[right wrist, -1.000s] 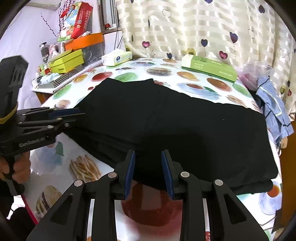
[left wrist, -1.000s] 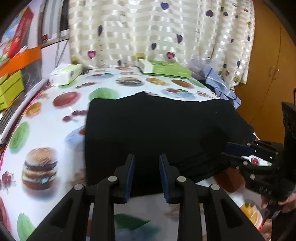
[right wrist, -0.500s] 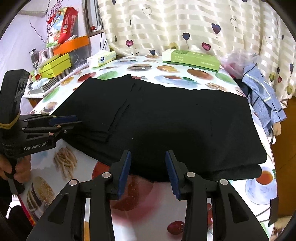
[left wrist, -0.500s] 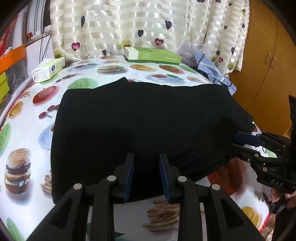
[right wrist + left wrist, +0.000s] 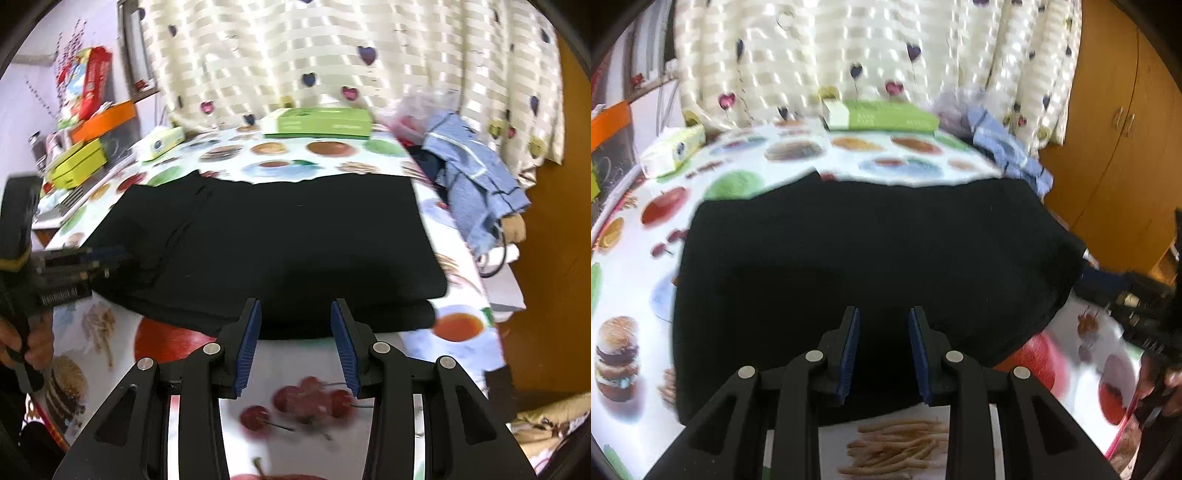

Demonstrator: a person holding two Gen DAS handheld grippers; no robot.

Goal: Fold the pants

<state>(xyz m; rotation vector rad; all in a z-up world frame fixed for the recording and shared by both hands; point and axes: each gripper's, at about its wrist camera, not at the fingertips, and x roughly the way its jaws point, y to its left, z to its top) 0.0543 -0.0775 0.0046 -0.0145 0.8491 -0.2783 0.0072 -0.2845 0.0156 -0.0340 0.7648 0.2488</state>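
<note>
We held both grippers over the near edge of the black pants, folded into a flat stack filling each frame's centre. The left gripper and right gripper stood partly open, gripping nothing; we judged them poised to take the next fold on the food-print tablecloth.

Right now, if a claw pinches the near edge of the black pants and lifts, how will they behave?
Likely floppy: the black pants lie flat in soft stacked layers, so only the pinched layer may rise. Probably light for their size, thin cloth. On the glossy printed tablecloth they may slide if pushed. Both claws, left and right, are open and empty.
</note>
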